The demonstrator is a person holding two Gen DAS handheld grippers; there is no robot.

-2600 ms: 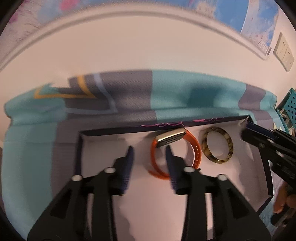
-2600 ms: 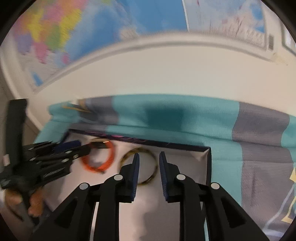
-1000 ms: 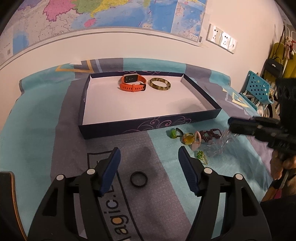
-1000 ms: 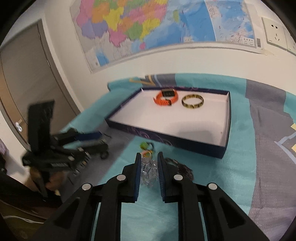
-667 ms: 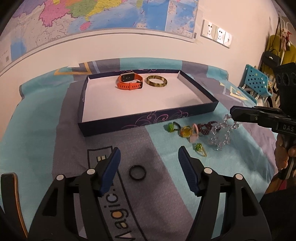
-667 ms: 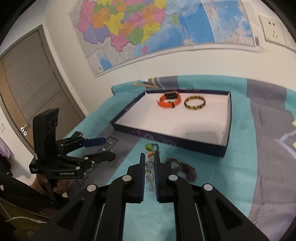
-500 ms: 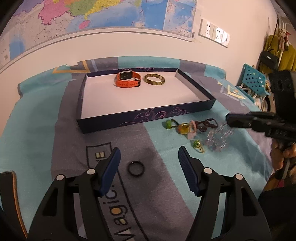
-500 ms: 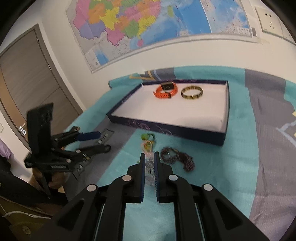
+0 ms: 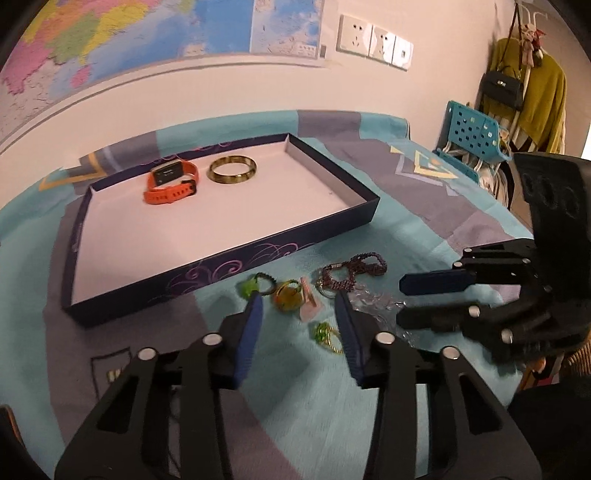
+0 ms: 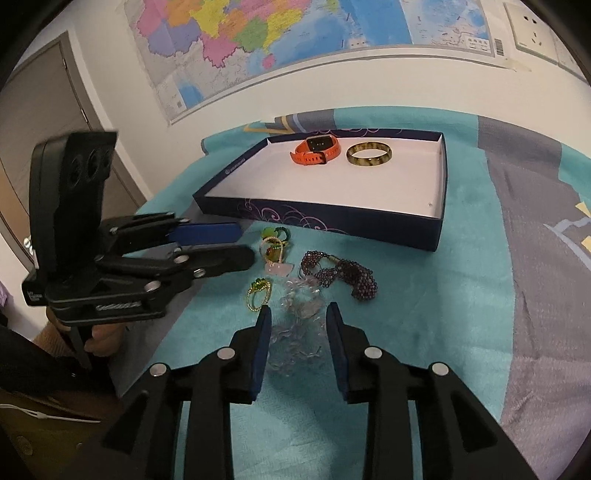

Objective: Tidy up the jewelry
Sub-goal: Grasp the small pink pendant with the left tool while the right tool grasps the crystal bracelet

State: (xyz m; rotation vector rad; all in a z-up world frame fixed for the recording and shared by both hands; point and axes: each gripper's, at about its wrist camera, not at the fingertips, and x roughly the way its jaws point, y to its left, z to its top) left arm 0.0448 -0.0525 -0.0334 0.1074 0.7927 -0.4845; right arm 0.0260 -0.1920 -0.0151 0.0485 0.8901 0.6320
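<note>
A lived-in room of a home: a wall map (image 10: pixel 266 33) and sockets (image 9: pixel 373 40), a door (image 10: pixel 44 122), a coat (image 9: pixel 532 99) and handbag (image 9: pixel 504 86) hanging, a blue crate (image 9: pixel 474 134).

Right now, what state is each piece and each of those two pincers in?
Left gripper: open, empty.
Right gripper: open around the clear bead bracelet.
Orange watch: in the box.
Mottled bangle: in the box.
Box: lidless.
Purple bead bracelet: on the cloth.
Green ring: on the cloth.
</note>
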